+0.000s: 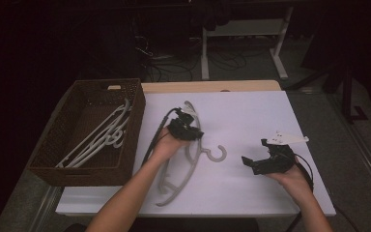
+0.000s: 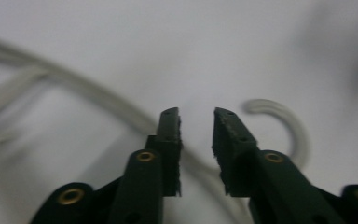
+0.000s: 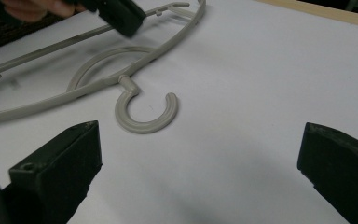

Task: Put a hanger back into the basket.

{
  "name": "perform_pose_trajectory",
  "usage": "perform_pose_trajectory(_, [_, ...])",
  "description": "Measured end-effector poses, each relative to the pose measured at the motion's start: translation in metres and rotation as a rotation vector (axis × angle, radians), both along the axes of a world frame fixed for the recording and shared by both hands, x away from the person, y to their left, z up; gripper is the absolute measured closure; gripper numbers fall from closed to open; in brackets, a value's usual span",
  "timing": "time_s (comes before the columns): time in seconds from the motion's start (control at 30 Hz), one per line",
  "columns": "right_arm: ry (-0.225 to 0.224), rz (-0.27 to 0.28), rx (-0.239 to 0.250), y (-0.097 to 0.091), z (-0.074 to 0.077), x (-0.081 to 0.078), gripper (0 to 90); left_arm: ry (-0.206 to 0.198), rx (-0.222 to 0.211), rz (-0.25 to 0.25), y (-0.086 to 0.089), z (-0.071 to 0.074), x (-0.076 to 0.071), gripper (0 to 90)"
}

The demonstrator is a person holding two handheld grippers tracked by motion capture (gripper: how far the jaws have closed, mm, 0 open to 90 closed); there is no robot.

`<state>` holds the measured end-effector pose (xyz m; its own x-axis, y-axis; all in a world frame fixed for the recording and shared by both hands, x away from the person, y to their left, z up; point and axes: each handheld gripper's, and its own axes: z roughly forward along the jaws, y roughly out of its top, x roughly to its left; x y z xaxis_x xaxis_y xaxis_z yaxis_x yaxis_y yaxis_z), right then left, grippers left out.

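Observation:
A grey plastic hanger (image 1: 189, 170) lies flat on the white table, its hook (image 1: 217, 153) pointing right. My left gripper (image 1: 186, 130) hovers over the hanger's upper arm. In the left gripper view its jaws (image 2: 196, 116) stand a little apart with nothing between them; the blurred hanger arm and hook (image 2: 294, 128) lie below. My right gripper (image 1: 253, 163) rests near the table's right side, pointing left toward the hook. Its jaws (image 3: 200, 154) are wide open and empty, with the hook (image 3: 144, 122) ahead of them and the left gripper (image 3: 119, 14) beyond.
A dark wicker basket (image 1: 136, 121) stands at the table's left edge and holds several grey hangers (image 1: 101, 137). A wooden strip (image 1: 212, 86) runs along the table's far edge. Cables and a white desk frame (image 1: 280, 43) lie on the dark floor behind.

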<state>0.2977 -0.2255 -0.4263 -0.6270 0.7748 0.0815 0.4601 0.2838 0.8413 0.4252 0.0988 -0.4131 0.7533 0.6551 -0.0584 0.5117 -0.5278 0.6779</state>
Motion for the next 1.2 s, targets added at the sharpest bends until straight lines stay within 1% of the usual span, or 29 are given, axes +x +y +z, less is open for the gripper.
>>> perform_pose_trajectory(0.03, [0.001,0.0,-0.001,0.0,0.0,0.0,0.0,-0.01,0.009,0.039,0.007,0.0,0.003,64.4])
perform_pose_trajectory(0.13, [0.002,0.0,-0.004,0.001,0.0,0.0,0.0,0.001,0.023,0.123,0.027,-0.003,0.013,60.0])
perform_pose_trajectory(0.2, [0.002,0.0,-0.003,0.001,-0.001,0.001,0.0,0.017,0.019,0.16,0.036,-0.008,0.018,56.6])
perform_pose_trajectory(0.27, [0.002,-0.001,-0.003,0.001,-0.001,0.001,0.0,0.032,0.021,0.181,0.041,-0.014,0.021,53.2])
perform_pose_trajectory(0.33, [0.003,-0.001,-0.004,0.0,-0.001,0.001,0.0,0.048,0.038,0.186,0.041,-0.019,0.023,52.2])
perform_pose_trajectory(0.4, [0.005,-0.002,-0.006,0.0,-0.001,0.001,0.0,0.061,0.042,0.187,0.039,-0.024,0.024,50.5])
perform_pose_trajectory(0.5, [0.004,-0.003,-0.004,0.0,-0.001,0.001,0.0,0.061,0.054,0.188,0.035,-0.027,0.025,50.8])
perform_pose_trajectory(0.57, [0.004,-0.003,-0.004,0.0,-0.001,0.001,0.0,0.06,0.063,0.189,0.033,-0.029,0.025,53.6])
perform_pose_trajectory(0.6, [0.004,-0.003,-0.005,0.0,-0.001,0.001,0.0,0.061,0.065,0.19,0.033,-0.03,0.025,56.8])
perform_pose_trajectory(0.73, [0.004,-0.004,-0.003,-0.001,-0.001,0.001,0.0,0.062,0.087,0.185,0.031,-0.031,0.025,63.8])
perform_pose_trajectory(0.8, [0.005,-0.004,-0.003,0.0,-0.001,0.001,0.0,0.063,0.097,0.182,0.029,-0.032,0.025,66.3])
perform_pose_trajectory(0.87, [0.004,-0.004,-0.004,0.0,-0.001,0.001,0.0,0.061,0.105,0.188,0.028,-0.032,0.025,66.8])
perform_pose_trajectory(1.0, [0.003,-0.004,-0.003,0.0,-0.001,0.001,0.0,0.07,0.099,0.204,0.027,-0.031,0.026,68.3])
perform_pose_trajectory(1.07, [0.003,-0.003,-0.003,0.0,-0.001,0.001,0.0,0.079,0.085,0.207,0.025,-0.03,0.028,69.7])
perform_pose_trajectory(1.17, [0.004,-0.002,-0.003,0.0,-0.001,0.001,0.0,0.079,0.075,0.196,0.02,-0.029,0.031,73.9])
perform_pose_trajectory(1.2, [0.004,-0.003,-0.003,0.0,-0.001,0.001,0.0,0.077,0.078,0.187,0.018,-0.028,0.032,75.5])
